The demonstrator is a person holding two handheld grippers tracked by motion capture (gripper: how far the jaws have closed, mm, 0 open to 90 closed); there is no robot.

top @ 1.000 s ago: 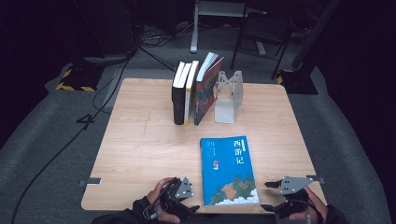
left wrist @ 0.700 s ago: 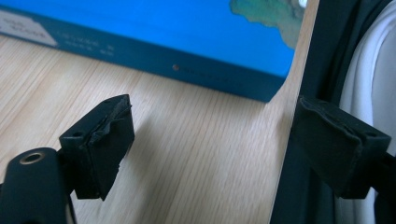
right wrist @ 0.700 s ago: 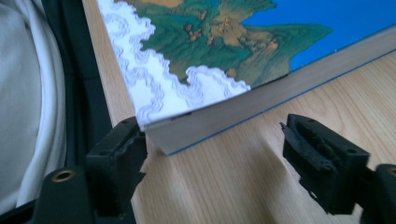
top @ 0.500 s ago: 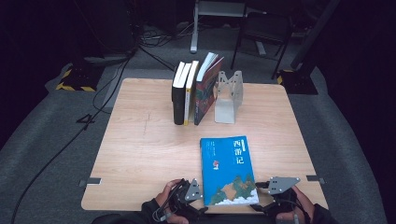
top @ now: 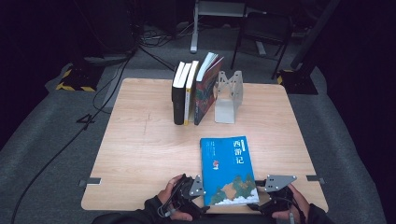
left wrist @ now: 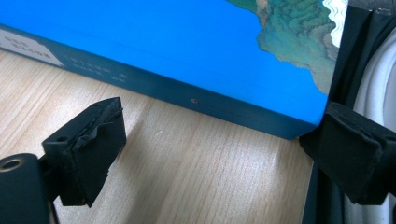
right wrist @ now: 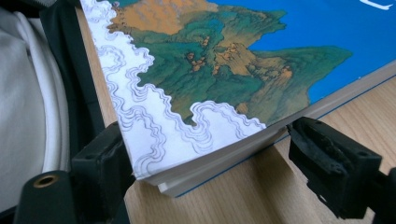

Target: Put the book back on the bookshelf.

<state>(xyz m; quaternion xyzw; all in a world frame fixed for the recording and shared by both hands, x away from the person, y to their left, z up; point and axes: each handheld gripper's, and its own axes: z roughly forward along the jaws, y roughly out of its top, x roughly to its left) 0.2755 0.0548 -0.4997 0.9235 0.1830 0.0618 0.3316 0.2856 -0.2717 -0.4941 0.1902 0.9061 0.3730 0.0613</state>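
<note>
Now, blue book flat on table, left gripper and right gripper fingers wide at its near corners, just opened further.

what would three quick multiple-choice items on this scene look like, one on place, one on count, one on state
1. Where does the blue book lie?
A. flat at the table's near edge
B. upright in the row
C. on the floor

2. How many books stand beside the metal bookend?
A. one
B. three
C. five

3. How do the left gripper jaws stand?
A. shut on the book
B. open, at the book's corner
C. shut on nothing

Answers: 1 A, it lies cover up between both grippers. 2 B, three standing books show. 3 B, a gap shows between the pads and the book's spine.
</note>
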